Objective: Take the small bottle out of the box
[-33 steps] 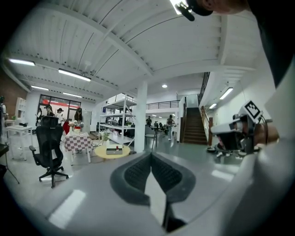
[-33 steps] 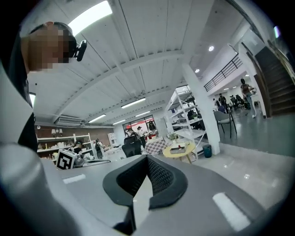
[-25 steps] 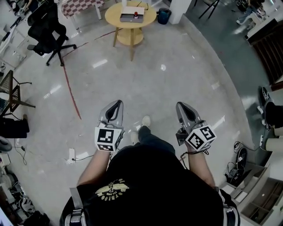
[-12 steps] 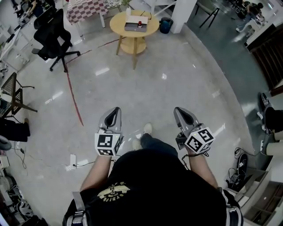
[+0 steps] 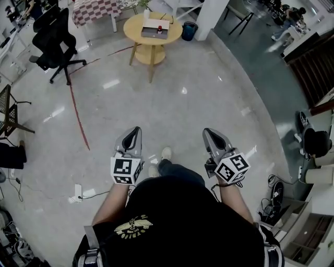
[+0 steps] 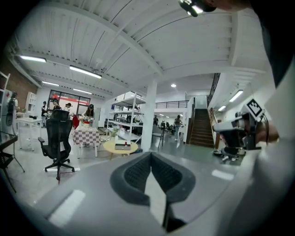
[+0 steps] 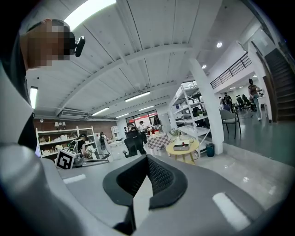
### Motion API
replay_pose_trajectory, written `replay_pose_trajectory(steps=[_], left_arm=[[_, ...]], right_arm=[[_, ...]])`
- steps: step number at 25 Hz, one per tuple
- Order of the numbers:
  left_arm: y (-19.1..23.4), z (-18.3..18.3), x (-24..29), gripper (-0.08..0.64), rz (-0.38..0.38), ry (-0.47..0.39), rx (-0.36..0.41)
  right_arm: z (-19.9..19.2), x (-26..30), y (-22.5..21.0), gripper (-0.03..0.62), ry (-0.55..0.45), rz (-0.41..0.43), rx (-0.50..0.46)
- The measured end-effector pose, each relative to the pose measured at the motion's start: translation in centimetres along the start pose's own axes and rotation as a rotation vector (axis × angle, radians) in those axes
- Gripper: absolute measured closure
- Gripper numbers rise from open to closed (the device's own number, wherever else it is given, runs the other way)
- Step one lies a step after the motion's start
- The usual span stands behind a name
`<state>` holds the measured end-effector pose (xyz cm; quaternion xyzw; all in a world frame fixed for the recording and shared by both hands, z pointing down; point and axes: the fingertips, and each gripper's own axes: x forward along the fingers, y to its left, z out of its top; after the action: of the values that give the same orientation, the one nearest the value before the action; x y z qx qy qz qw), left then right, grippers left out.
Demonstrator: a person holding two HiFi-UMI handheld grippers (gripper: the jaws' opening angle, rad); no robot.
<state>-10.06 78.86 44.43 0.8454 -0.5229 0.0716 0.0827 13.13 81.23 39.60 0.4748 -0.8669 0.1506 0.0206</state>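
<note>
A grey box [image 5: 155, 32] sits on a round yellow table [image 5: 136, 37] far ahead across the floor, with a small red-topped bottle [image 5: 159, 29] standing in it. The box [image 6: 123, 146] and table show small in the left gripper view, and likewise the box [image 7: 182, 147] in the right gripper view. My left gripper [image 5: 136, 130] and right gripper [image 5: 209, 132] are held side by side in front of the person's body, far from the table. Both are shut and hold nothing, as the left gripper [image 6: 150, 159] and right gripper [image 7: 147, 161] views show.
A black office chair [image 5: 52, 36] stands left of the table, with a checkered table [image 5: 94, 9] behind. A blue bin [image 5: 189, 30] and a white pillar [image 5: 209, 15] are to the table's right. A red line [image 5: 78, 117] crosses the shiny floor, and a power strip [image 5: 78, 192] lies at the left.
The head view has shifted as the person walks; the floor marks have slid back toward me. Both grippers keep the same shut pose in front of the body.
</note>
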Motion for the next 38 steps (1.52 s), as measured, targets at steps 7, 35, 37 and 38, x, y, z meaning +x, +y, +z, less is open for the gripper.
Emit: replay_pose_trajectory(steps=[7,35,37,38], left_arm=[[1.1,0.2,0.7,0.560,0.020,0.016,0.009],[3.3,5.5,17.2,0.560,0.013,0.058,0.043],[3.1,6.1,18.2,0.560,0.021,0.059,0.056],[3.0,6.4,18.7,0.560,0.026,0.059,0.059]], right_arm=[[0.3,2.0,-0.5,0.584,0.004,0.004,-0.031],[4.9,14.0,-12.5,0.584,-0.041,0.038,0.019],[5.7,14.4,-13.6,0.584,-0.049,0.045,0.012],[6.2,14.6,-14.4,0.584,-0.054,0.043,0.009]])
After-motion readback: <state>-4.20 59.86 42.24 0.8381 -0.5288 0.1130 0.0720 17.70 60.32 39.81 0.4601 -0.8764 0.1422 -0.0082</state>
